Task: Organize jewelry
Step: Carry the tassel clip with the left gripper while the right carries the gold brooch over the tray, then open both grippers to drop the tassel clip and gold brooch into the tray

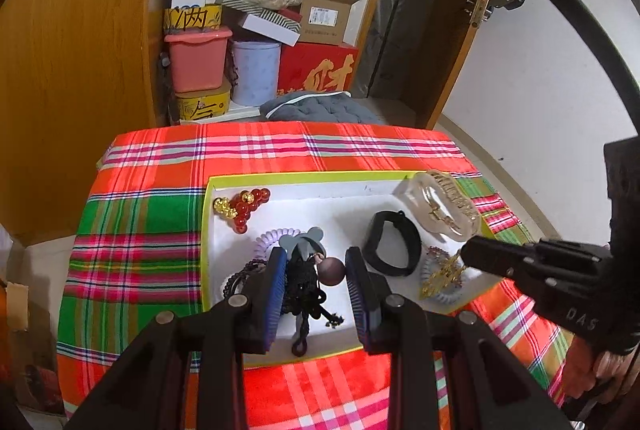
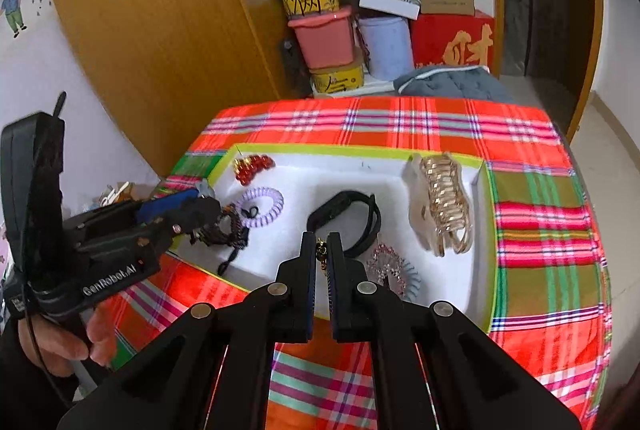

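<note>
Tray (image 2: pixel 486 262): I count two coil hair ties (image 2: pixel 262 206), one black band (image 2: pixel 352 218).
Left gripper (image 1: pixel 316 270): pinching black tassel (image 1: pixel 302 290).
Right gripper (image 2: pixel 322 246): pressed on gold chain (image 1: pixel 440 274).

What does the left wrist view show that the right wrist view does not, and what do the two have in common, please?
Only the left wrist view shows the brown wooden bead and black tassel between the left tongs, and a black cable overhead. Only the right wrist view shows a cartoon wall sticker and the hand holding the left tool. Both show the white tray, red beads, black band, gold hair claw and plaid cloth.
</note>
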`<action>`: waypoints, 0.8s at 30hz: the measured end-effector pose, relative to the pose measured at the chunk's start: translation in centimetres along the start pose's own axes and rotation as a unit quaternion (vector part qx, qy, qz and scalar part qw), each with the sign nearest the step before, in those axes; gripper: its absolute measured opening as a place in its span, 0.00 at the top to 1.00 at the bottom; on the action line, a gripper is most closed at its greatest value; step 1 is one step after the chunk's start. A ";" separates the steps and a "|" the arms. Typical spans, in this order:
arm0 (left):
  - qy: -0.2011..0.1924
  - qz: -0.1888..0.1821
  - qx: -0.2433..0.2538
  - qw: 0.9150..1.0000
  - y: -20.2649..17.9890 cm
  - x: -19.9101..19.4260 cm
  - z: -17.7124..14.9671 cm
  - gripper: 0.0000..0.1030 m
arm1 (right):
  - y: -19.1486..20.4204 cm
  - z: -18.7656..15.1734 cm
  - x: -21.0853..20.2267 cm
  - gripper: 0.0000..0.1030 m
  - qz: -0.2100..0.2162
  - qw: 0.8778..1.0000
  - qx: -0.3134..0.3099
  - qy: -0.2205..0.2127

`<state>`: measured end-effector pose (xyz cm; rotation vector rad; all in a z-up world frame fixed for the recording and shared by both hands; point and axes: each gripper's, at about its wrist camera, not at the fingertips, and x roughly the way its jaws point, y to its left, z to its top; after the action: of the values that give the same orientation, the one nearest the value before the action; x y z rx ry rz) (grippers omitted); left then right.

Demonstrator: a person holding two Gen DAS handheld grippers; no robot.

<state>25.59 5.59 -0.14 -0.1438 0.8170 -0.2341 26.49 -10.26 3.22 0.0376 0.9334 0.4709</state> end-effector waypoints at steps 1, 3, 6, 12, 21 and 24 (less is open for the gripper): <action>0.002 0.000 0.000 1.000 0.1 0.2 0.0 0.70 | -0.2 -0.2 0.5 0.95 0.000 1.000 0.002 0.005; 0.005 -0.001 0.000 1.000 0.2 0.8 -0.1 0.70 | -0.5 -0.3 1.3 0.95 -0.002 1.000 0.005 0.013; 0.009 -0.003 0.001 1.000 0.1 1.4 -0.2 0.70 | -0.9 -0.6 2.1 0.95 -0.003 1.000 0.008 0.023; 0.014 -0.008 0.003 1.000 -0.1 2.4 -0.2 0.70 | -1.1 -0.9 3.2 0.95 -0.003 0.999 0.008 0.033; 0.026 -0.007 -0.002 1.000 0.1 3.5 -0.4 0.70 | -1.8 -1.2 4.0 0.95 0.002 0.999 0.019 0.046; 0.030 -0.006 -0.002 1.000 0.1 3.8 -0.5 0.70 | -2.0 -1.3 4.0 0.95 -0.001 0.999 0.020 0.046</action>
<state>27.80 4.65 -3.19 -0.1465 0.8761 -0.2492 28.25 -10.60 -1.06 0.0527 1.0333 0.4552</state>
